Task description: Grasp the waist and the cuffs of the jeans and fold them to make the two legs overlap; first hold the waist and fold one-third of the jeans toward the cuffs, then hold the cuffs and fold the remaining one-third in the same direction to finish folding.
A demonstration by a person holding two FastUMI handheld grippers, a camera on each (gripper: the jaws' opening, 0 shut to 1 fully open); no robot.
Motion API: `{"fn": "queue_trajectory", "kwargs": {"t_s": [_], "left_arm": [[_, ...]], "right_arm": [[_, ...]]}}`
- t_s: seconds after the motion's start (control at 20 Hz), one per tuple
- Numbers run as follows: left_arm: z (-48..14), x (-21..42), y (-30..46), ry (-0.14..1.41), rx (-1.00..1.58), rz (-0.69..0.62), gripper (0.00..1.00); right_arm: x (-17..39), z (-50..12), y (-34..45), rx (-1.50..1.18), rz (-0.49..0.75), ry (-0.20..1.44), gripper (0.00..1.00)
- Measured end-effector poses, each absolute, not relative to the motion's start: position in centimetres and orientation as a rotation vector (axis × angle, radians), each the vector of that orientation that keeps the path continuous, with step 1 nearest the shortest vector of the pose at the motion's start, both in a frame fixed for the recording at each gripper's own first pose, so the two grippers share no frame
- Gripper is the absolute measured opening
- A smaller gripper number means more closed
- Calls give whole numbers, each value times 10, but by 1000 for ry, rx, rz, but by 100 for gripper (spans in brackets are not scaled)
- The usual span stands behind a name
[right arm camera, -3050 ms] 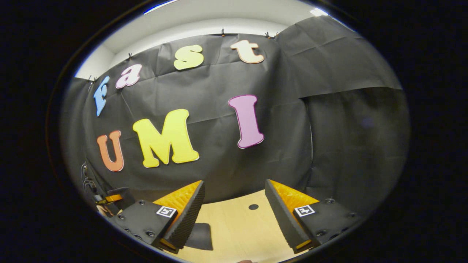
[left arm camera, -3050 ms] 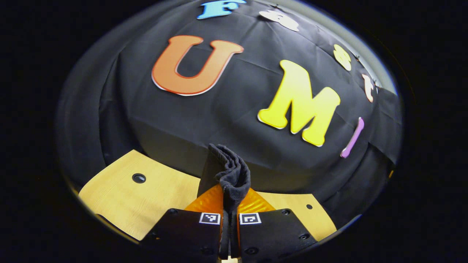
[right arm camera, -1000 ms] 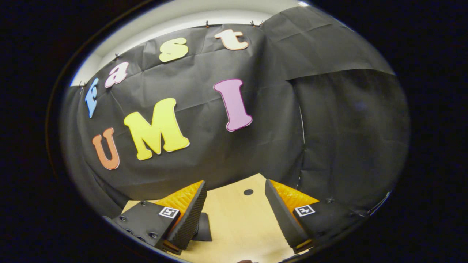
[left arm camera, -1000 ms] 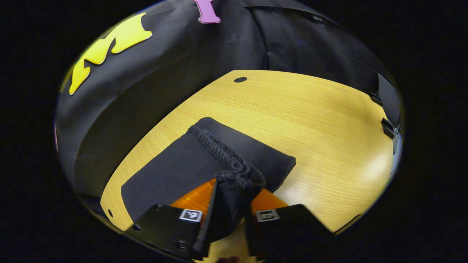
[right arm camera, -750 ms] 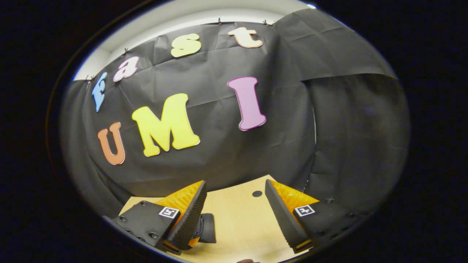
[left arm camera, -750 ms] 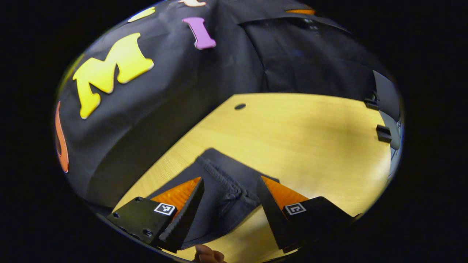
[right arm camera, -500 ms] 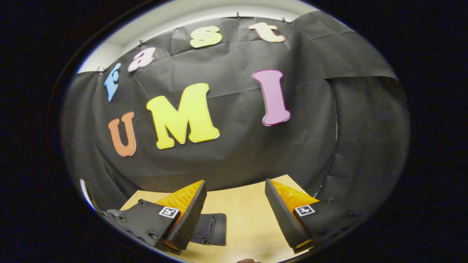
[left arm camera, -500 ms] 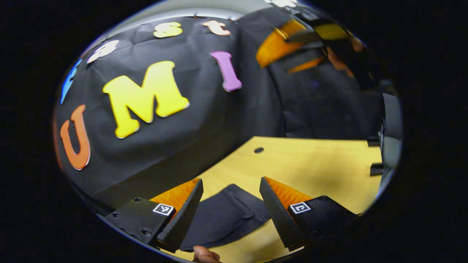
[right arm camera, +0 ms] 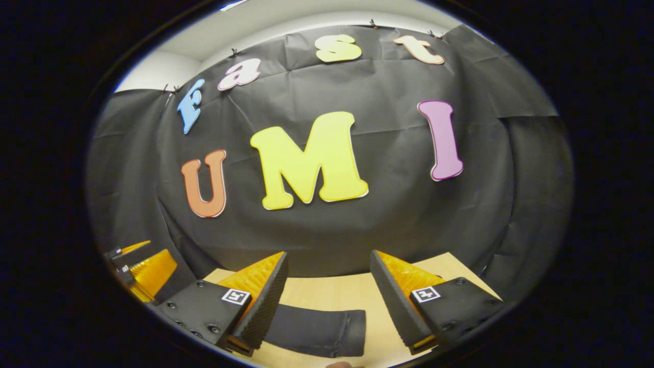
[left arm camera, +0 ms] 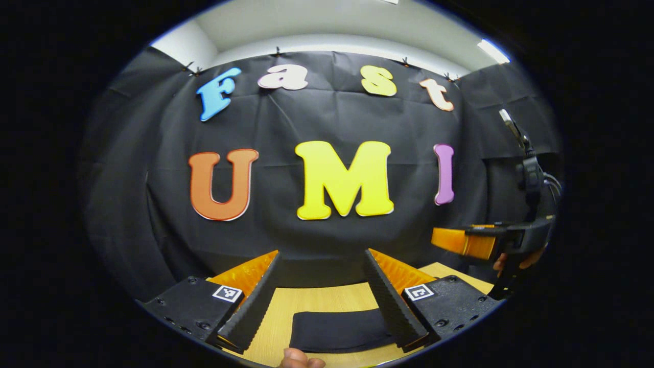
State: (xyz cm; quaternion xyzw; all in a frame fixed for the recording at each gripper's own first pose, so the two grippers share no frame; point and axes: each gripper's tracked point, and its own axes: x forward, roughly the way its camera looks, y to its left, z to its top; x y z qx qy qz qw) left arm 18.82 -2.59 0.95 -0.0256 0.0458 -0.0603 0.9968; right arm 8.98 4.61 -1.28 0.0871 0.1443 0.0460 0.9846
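The dark jeans (left arm camera: 337, 329) lie folded into a compact flat stack on the wooden table (left arm camera: 278, 317). In the left gripper view my left gripper (left arm camera: 322, 253) hovers above and just short of them, open, nothing between its fingers. In the right gripper view the same folded jeans (right arm camera: 317, 329) sit low between the fingers, a hemmed end facing right. My right gripper (right arm camera: 329, 253) is also open and holds nothing. Each gripper appears at the side of the other's view: the right gripper (left arm camera: 475, 240) and the left gripper (right arm camera: 148, 271).
The black cloth wall stands close behind the table's far edge (right arm camera: 332, 278). A person's fingertip (left arm camera: 301, 362) shows at the bottom of the left gripper view, and a hand (left arm camera: 511, 260) holds the right gripper. Bare wood (right arm camera: 449, 271) lies to the right of the jeans.
The left gripper, shut on a bunched end of the jeans, laid it down on the stack, opened, then lifted and tilted up toward the wall. The right gripper stayed open and turned slightly.
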Motion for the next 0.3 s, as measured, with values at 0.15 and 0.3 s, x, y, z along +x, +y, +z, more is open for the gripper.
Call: {"fn": "queue_trajectory", "kwargs": {"t_s": [0.15,0.3], "left_arm": [[10,186,-15,107,-66,-97,99],[12,184,-8,106,-68,-89,99]], "right_arm": [[87,-10,60,170,106,257,96],[83,-8,66,173,116,242,93]]}}
